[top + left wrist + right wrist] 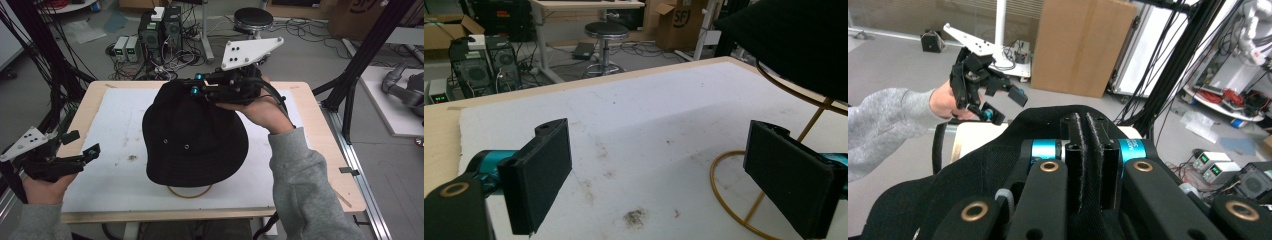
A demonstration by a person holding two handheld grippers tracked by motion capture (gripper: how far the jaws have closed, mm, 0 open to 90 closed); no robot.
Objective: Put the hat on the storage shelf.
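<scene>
In the high view, a black bucket hat (195, 135) sits over the middle of the worktop (100, 100), on the white sheet (115, 130) that covers most of it. A thin gold wire ring (190, 192) peeks out below the brim toward the near edge. The right gripper (200, 89) reaches in from the far right side and pinches the crown of the hat at its far top. The left gripper (82, 145) rests at the worktop's left edge, well apart from the hat, jaws spread.

The left gripper view looks across the stained white sheet (649, 115) between its own two black pads (544, 180), which stand wide with nothing between them. It shows what the high view hides: the gold wire is a stand (744, 200), with a ring base lying on the sheet and a slanted stem rising to a curved hoop under the hat (794, 45), which is raised off the sheet at the upper right.

The right gripper view shows its jaws (1087, 150) pressed together on a narrow fold of the hat's (948, 200) black fabric. Farther off, the other hand holds the left gripper (1003, 102) with its jaws apart.
</scene>
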